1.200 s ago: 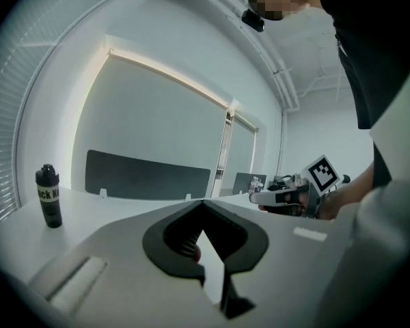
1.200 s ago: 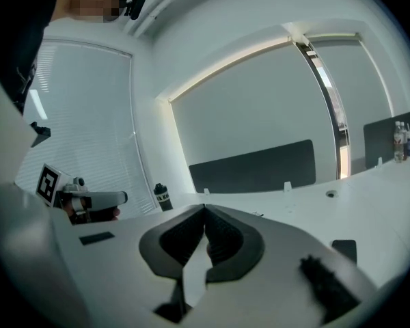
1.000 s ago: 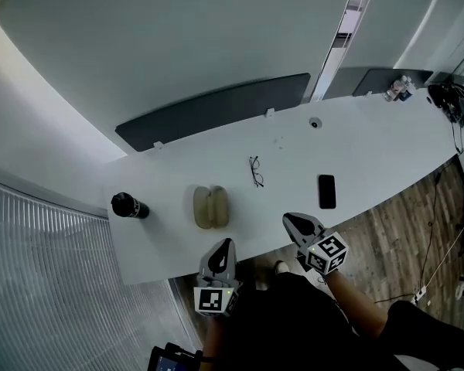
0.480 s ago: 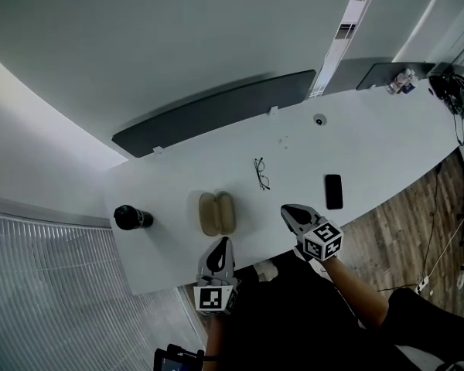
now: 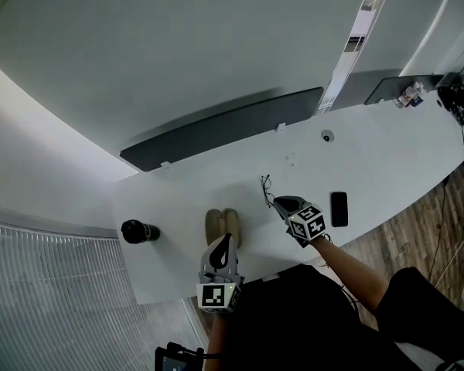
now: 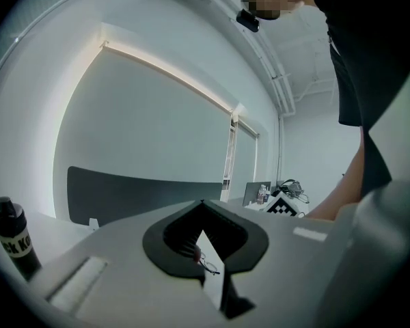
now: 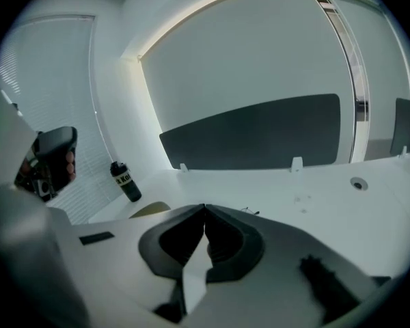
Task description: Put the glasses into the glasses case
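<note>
Thin dark-framed glasses (image 5: 266, 190) lie on the white table (image 5: 178, 199). The beige glasses case (image 5: 223, 224) lies open to their left, near the front edge. My right gripper (image 5: 278, 202) is shut and empty, its tips just right of the glasses. In the right gripper view only a bit of the glasses (image 7: 250, 212) shows past the shut right gripper (image 7: 205, 206), with the case (image 7: 149, 210) to the left. My left gripper (image 5: 226, 237) is shut and empty, just in front of the case. The left gripper view shows the glasses (image 6: 208, 264) through the slit under the left gripper (image 6: 203, 201).
A black bottle (image 5: 139, 231) stands at the table's left end. A black phone (image 5: 339, 209) lies right of my right gripper. A dark divider panel (image 5: 224, 126) runs along the far edge, near a round cable grommet (image 5: 327, 136).
My right gripper has moved forward and down over the table, up to the glasses. My left gripper has come forward to the table's front edge by the case. Both stayed shut.
</note>
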The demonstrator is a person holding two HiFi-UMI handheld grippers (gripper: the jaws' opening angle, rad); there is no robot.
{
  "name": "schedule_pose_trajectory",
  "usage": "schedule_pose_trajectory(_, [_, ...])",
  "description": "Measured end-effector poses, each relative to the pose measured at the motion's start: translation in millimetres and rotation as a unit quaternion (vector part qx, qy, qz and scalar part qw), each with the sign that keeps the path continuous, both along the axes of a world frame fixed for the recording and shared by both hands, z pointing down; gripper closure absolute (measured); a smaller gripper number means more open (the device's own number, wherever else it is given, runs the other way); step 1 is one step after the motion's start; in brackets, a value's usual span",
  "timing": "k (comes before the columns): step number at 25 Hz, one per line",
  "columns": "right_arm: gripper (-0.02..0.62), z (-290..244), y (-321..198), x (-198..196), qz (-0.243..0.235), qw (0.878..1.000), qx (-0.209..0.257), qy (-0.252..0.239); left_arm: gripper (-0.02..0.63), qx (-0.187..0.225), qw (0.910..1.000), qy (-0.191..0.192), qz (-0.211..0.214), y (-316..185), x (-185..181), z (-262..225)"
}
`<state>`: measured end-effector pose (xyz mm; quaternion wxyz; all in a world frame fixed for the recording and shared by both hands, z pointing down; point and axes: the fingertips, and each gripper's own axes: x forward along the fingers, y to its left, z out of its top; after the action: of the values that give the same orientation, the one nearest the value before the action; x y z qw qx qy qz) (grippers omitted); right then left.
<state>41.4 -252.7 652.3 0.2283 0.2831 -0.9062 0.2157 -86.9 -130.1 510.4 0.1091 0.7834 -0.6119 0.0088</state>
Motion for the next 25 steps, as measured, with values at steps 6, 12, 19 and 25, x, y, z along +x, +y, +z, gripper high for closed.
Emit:
schedule_pose_trajectory(6, [0.588, 36.0, -33.4, -19.8, -0.008, 0.999, -0.024, 0.045, 0.598, 0.007, 0.9998, 0.000, 0.019, -14.9, -0.5, -12.5])
schedule_pose_trajectory(12, [0.586, 66.2, -56.4, -31.1, 0.024, 0.995, -0.057, 0.073, 0.598, -0.013, 0.9996, -0.010, 0.024, -22.4, -13.3, -9.5])
schedule_pose_trajectory(19, [0.502, 96.4, -68.4, -36.1, 0.060, 0.985, -0.070, 0.149, 0.598, -0.011, 0.9999, 0.000, 0.003, -31.0, -40.0, -4.9])
schedule_pose_trajectory(25, [0.436, 114.3, -73.1, -36.9, 0.081, 0.973, -0.074, 0.203, 0.598, -0.023, 0.9996, 0.014, -0.011, -32.2, -60.7, 8.4])
